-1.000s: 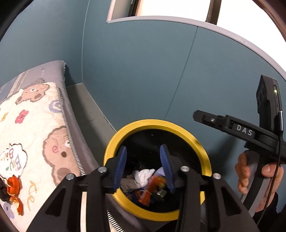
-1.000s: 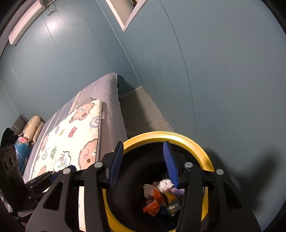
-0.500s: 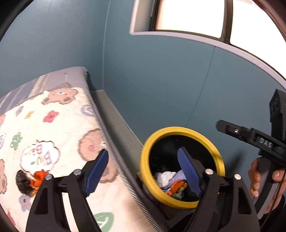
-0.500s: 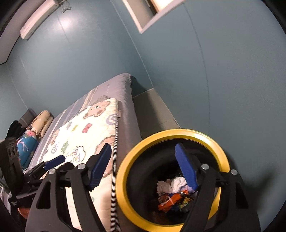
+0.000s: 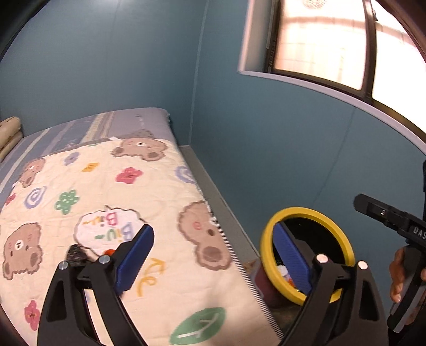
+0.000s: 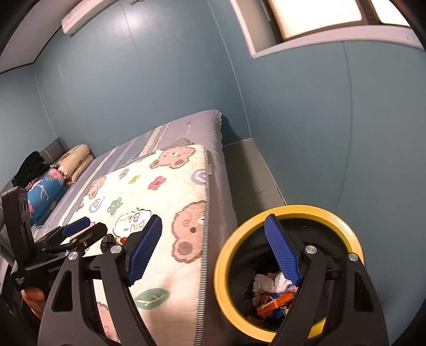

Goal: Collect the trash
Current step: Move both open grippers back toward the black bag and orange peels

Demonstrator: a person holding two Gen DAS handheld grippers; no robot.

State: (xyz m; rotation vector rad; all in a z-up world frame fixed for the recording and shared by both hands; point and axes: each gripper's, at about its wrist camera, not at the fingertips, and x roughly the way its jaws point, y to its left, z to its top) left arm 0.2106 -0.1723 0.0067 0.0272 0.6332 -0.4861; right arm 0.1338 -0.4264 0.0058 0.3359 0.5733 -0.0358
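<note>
While a dark scrap (image 5: 76,254) and an orange scrap (image 5: 108,251) lie on the bed quilt (image 5: 111,186), the left tongs (image 5: 213,259) and right tongs (image 6: 214,250) gape wide, empty. Snagging quilt risks dragging it; the bin (image 6: 266,221) stands rightmost, holding trash.

Home bedroom: bed (image 6: 149,186) w/ bear quilt (image 5: 106,199), pillows (image 6: 76,159), window (image 5: 319,40), wall AC (image 6: 85,16).
</note>
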